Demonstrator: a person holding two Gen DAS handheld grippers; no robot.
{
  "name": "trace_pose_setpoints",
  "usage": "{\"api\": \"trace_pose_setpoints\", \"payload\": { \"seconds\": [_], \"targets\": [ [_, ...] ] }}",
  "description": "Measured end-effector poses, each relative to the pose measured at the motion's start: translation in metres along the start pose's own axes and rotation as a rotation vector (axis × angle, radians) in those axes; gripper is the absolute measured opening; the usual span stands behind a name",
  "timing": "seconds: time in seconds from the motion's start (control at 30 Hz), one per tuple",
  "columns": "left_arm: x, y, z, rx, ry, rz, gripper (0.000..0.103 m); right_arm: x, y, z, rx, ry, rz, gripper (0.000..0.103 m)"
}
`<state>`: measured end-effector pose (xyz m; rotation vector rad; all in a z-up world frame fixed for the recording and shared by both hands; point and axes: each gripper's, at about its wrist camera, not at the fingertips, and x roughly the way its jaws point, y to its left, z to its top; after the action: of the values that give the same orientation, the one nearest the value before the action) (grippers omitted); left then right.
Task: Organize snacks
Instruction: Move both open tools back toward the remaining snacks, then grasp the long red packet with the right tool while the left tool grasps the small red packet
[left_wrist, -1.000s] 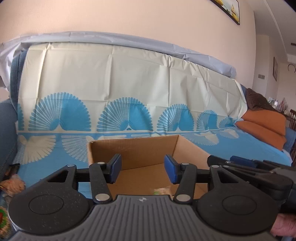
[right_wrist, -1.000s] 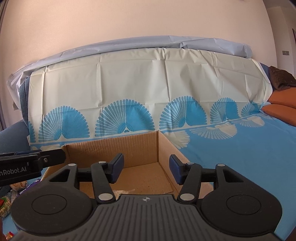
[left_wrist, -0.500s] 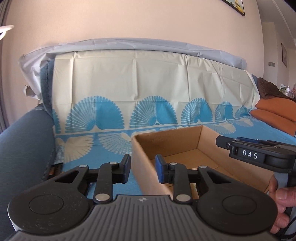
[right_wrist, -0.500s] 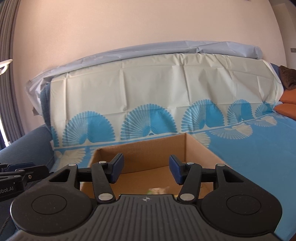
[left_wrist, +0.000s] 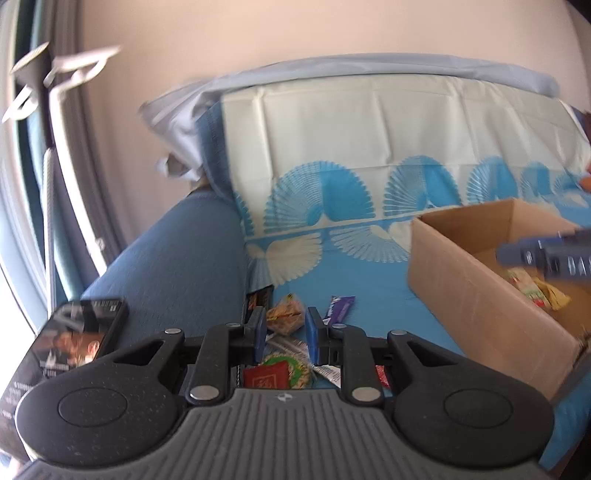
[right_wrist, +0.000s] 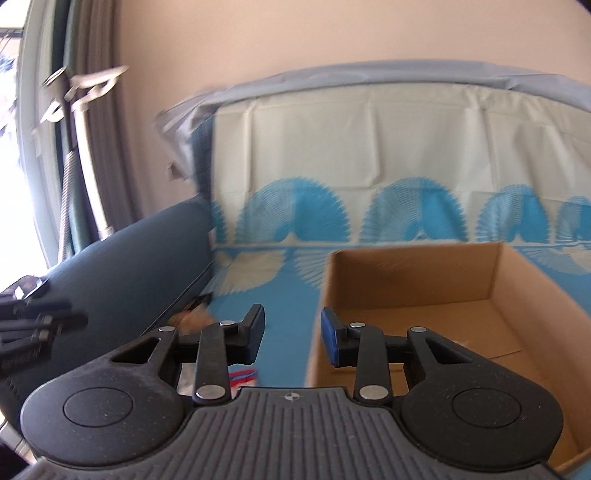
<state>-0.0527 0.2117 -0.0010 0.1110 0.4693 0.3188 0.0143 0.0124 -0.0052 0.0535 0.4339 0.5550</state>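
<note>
**Snacks part sorted, loose pile left by the armrest**

Nearest, the left claw (left_wrist: 283, 334) is closing with nothing gripped, over loose snacks (left_wrist: 284, 317) on the sofa seat beside the armrest (left_wrist: 177, 258). The right claw (right_wrist: 292, 338) is also closing, empty, at the box's (right_wrist: 413, 280) left wall. A few packets (left_wrist: 535, 291) already lie inside; most remain out. Open seat lies between pile and box.

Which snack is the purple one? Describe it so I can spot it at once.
Start at the open cardboard box on the blue-patterned sofa cover. Left of it lies a small pile of loose snacks. The purple bar sits at the pile's box side, a slim wrapper, the only purple one there.
</note>
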Motion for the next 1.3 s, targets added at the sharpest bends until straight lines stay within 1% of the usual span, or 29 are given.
{"api": "trace_pose_setpoints", "payload": {
  "seconds": [0.1, 0.27, 0.37, 0.47, 0.53, 0.57, 0.63, 0.67, 0.7, 0.77, 0.83, 0.9, 0.93, 1.07, 1.2, 1.23, 1.27, 1.3],
  "targets": [
    [0.013, 0.011, 0.001, -0.077, 0.046, 0.003, 0.025, 0.006, 0.021, -0.009, -0.076, 0.024, 0.054, 0.035],
    [0.032, 0.017, 0.001, -0.109, 0.105, 0.01, 0.025, 0.018, 0.047, -0.024, -0.202, 0.064, 0.124, 0.035],
    [0.045, 0.018, 0.0, -0.116, 0.156, 0.034, 0.025, 0.026, 0.052, -0.033, -0.225, 0.09, 0.146, 0.036],
    [0.056, 0.021, -0.004, -0.122, 0.202, 0.062, 0.025, 0.042, 0.054, -0.044, -0.23, 0.147, 0.154, 0.037],
    [0.064, 0.022, -0.006, -0.117, 0.24, 0.067, 0.026, 0.051, 0.055, -0.048, -0.212, 0.174, 0.165, 0.042],
    [0.068, 0.022, -0.007, -0.113, 0.261, 0.067, 0.026, 0.055, 0.056, -0.05, -0.206, 0.184, 0.17, 0.048],
    [0.077, 0.018, -0.007, -0.093, 0.294, 0.061, 0.026, 0.065, 0.061, -0.055, -0.209, 0.207, 0.163, 0.054],
    [0.081, 0.015, -0.008, -0.076, 0.314, 0.057, 0.029, 0.071, 0.063, -0.057, -0.209, 0.217, 0.159, 0.058],
    [0.086, 0.011, -0.009, -0.057, 0.336, 0.053, 0.032, 0.077, 0.065, -0.059, -0.207, 0.225, 0.155, 0.063],
    [0.096, 0.001, -0.012, -0.014, 0.363, 0.059, 0.044, 0.087, 0.067, -0.062, -0.205, 0.237, 0.136, 0.069],
    [0.104, -0.009, -0.015, 0.034, 0.386, 0.078, 0.051, 0.098, 0.067, -0.063, -0.2, 0.244, 0.109, 0.074],
    [0.112, -0.019, -0.02, 0.08, 0.408, 0.109, 0.052, 0.108, 0.066, -0.065, -0.195, 0.26, 0.083, 0.084],
    [0.116, -0.022, -0.022, 0.097, 0.415, 0.126, 0.052, 0.112, 0.066, -0.066, -0.192, 0.273, 0.075, 0.086],
    [0.134, -0.029, -0.031, 0.152, 0.468, 0.154, 0.051, 0.129, 0.063, -0.074, -0.185, 0.346, 0.036, 0.087],
    [0.143, -0.033, -0.038, 0.197, 0.496, 0.183, 0.051, 0.137, 0.063, -0.08, -0.186, 0.372, 0.029, 0.086],
    [0.144, -0.033, -0.04, 0.201, 0.496, 0.188, 0.049, 0.139, 0.062, -0.08, -0.18, 0.384, 0.029, 0.085],
    [0.144, -0.033, -0.041, 0.2, 0.495, 0.191, 0.042, 0.14, 0.061, -0.081, -0.17, 0.397, 0.029, 0.082],
    [0.144, -0.032, -0.041, 0.196, 0.499, 0.193, 0.038, 0.142, 0.058, -0.082, -0.154, 0.408, 0.033, 0.08]
  ]
}}
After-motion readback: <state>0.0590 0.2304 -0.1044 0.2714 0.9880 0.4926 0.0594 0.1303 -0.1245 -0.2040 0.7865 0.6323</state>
